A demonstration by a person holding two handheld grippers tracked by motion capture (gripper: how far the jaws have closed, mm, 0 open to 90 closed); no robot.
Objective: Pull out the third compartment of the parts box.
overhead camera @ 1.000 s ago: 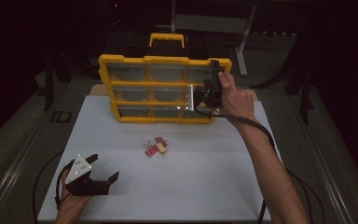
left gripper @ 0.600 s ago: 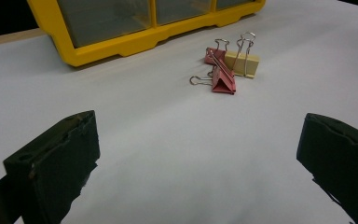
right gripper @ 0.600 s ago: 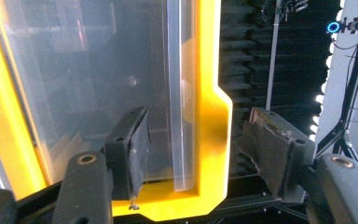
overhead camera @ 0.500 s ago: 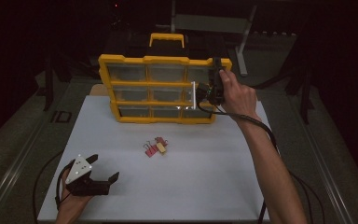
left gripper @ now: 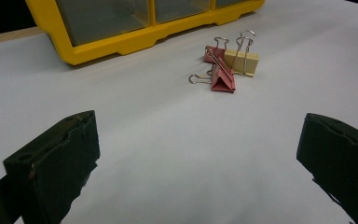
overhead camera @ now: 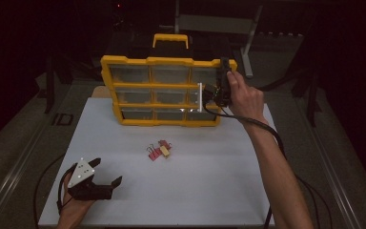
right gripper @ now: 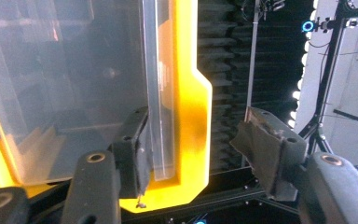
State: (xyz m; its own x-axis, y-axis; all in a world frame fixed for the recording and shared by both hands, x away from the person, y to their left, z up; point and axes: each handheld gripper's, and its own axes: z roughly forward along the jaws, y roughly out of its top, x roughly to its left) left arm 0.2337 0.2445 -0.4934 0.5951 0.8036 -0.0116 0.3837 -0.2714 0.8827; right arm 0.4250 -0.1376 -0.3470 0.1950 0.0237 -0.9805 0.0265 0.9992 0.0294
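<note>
My right gripper (overhead camera: 218,90) is up at the right end of the yellow organizer case (overhead camera: 167,61), which stands tilted on the far part of the white table (overhead camera: 209,191). In the right gripper view its jaws have just been closing around the case's right edge: the clear lid edge (right gripper: 161,93) and the yellow frame (right gripper: 191,116) sit between them. The left pad lies against the clear plastic, while the right pad (right gripper: 268,140) stands apart from the yellow frame, so the grip is not clenched on it.

My left gripper (overhead camera: 93,183) rests low near the table's front left corner, well apart from the case, jaws spread wide with nothing between them.

A small cluster of binder clips (overhead camera: 158,150), two red ones and a pale yellow one (left gripper: 242,58) touching each other, lies on the table just in front of the case, between it and my left gripper.
</note>
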